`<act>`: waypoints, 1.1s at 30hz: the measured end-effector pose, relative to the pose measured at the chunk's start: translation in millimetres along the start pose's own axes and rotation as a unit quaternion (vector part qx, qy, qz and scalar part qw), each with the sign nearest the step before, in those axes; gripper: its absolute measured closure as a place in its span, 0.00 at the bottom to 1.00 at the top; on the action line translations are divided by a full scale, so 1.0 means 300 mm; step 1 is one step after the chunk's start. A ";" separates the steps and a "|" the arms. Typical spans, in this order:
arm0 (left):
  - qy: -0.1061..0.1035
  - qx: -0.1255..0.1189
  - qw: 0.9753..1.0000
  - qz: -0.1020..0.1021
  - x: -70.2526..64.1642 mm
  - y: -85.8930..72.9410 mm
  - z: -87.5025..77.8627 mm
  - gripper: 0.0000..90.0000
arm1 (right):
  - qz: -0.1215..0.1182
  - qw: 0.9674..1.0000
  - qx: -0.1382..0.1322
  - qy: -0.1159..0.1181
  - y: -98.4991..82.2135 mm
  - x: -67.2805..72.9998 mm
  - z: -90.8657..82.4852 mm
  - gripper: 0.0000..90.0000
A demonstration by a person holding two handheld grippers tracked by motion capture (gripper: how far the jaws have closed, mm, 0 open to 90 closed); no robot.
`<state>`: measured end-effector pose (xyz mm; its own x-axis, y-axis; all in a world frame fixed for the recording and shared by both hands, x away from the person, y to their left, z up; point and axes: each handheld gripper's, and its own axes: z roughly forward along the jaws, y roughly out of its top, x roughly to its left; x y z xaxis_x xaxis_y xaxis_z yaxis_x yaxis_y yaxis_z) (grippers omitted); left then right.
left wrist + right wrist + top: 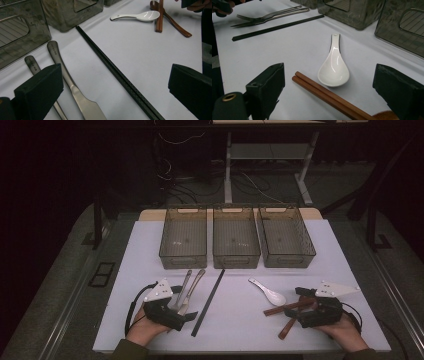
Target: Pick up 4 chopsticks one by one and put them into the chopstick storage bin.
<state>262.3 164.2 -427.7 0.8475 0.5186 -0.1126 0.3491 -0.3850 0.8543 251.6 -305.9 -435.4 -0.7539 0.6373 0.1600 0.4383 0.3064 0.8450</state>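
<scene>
My left gripper [186,310] lies low on the white table [235,330], open, its jaws wide apart. A metal knife [75,92] and a pair of black chopsticks [112,67] run between them, untouched; a fork handle [32,63] lies by the left jaw. My right gripper [301,307] is also open. A white ceramic spoon [334,67] and brown wooden chopsticks [324,95] lie in the gap between its jaws. A wooden spoon [286,327] rests just in front of it. Each gripper is held by a hand at the table's near edge.
Three see-through grey bins stand side by side at the back of the table: left [183,260], middle [236,260], right [289,260]. Table legs and cables [235,180] are on the dark floor beyond. The table drops off on both sides.
</scene>
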 end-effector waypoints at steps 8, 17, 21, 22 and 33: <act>0.001 -0.003 1.000 -0.004 0.001 0.000 -0.003 0.00 | 0.016 1.000 0.017 -0.008 0.023 -0.004 0.003 0.11; 0.002 -0.003 1.000 -0.001 -0.002 0.001 -0.010 0.00 | 0.021 0.998 0.048 -0.015 0.050 0.001 0.029 0.12; 0.002 -0.003 1.000 -0.004 0.000 0.001 -0.006 0.00 | 0.026 0.998 0.054 -0.014 0.070 -0.008 0.045 0.17; 0.001 -0.002 1.000 -0.004 0.000 0.001 -0.006 0.00 | 0.026 0.998 0.061 -0.015 0.076 -0.010 0.049 0.18; 0.002 -0.005 1.000 -0.004 -0.001 -0.001 -0.004 0.00 | 0.038 0.995 0.096 -0.011 0.112 -0.039 0.121 0.39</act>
<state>261.5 165.1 -427.3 0.8425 0.5256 -0.1180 0.3524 -0.3721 0.8587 293.0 -277.4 -427.5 -0.7051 0.6785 0.2061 0.5808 0.3857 0.7169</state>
